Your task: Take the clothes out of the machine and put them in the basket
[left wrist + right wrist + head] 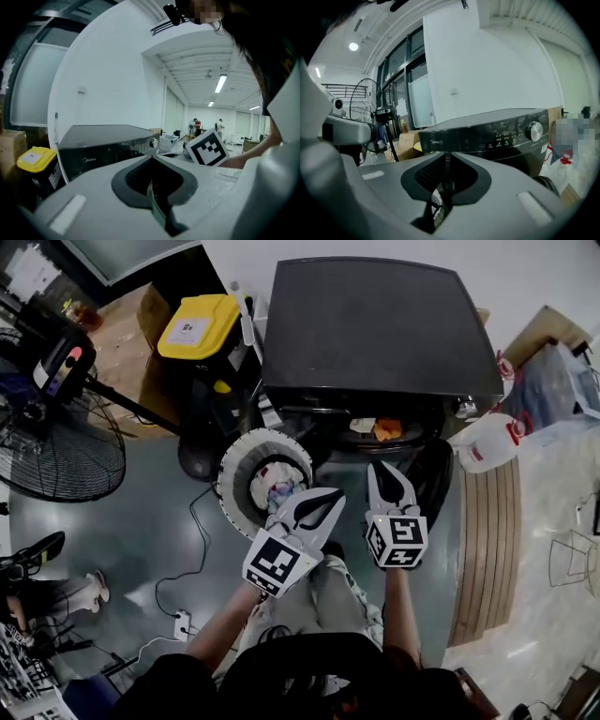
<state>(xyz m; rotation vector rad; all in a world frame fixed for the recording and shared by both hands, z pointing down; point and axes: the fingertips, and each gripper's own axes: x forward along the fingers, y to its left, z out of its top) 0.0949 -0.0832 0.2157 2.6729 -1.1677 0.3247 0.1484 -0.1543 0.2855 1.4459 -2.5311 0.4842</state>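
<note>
Shut and empty, both: left gripper (323, 504), right gripper (384, 474). Clothes (375, 427) in machine (375, 324) mouth, 12 o'clock of right gripper, nearer than left. Basket (232, 465) at 9 o'clock of left gripper, part-filled.

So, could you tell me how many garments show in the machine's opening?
2: a white piece at the left of the opening of the machine, and an orange one beside it on its right. More may be hidden deeper inside.
</note>
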